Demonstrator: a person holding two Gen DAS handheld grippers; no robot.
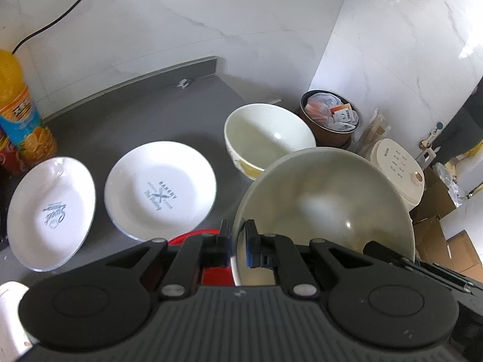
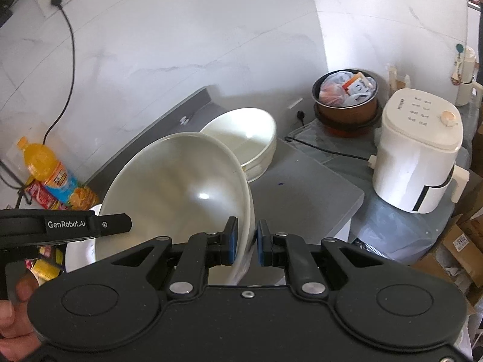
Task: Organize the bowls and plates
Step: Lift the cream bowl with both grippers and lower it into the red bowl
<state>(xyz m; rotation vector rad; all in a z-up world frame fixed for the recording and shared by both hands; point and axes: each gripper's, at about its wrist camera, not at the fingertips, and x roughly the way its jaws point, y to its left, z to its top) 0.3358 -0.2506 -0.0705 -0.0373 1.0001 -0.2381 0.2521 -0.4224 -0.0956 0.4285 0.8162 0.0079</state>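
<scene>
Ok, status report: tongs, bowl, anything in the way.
Both tongs, left and right, shut on the big bowl's rim, bowl tilted above the counter. Second bowl just beyond. Two plates to the left, clear of it.

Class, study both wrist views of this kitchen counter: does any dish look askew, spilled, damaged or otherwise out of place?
Only the large grey bowl stands out: it hangs tilted in the air, pinched at opposite rim edges by the left gripper and right gripper. The cream bowl and two printed plates sit flat. Nothing looks spilled or broken.
</scene>
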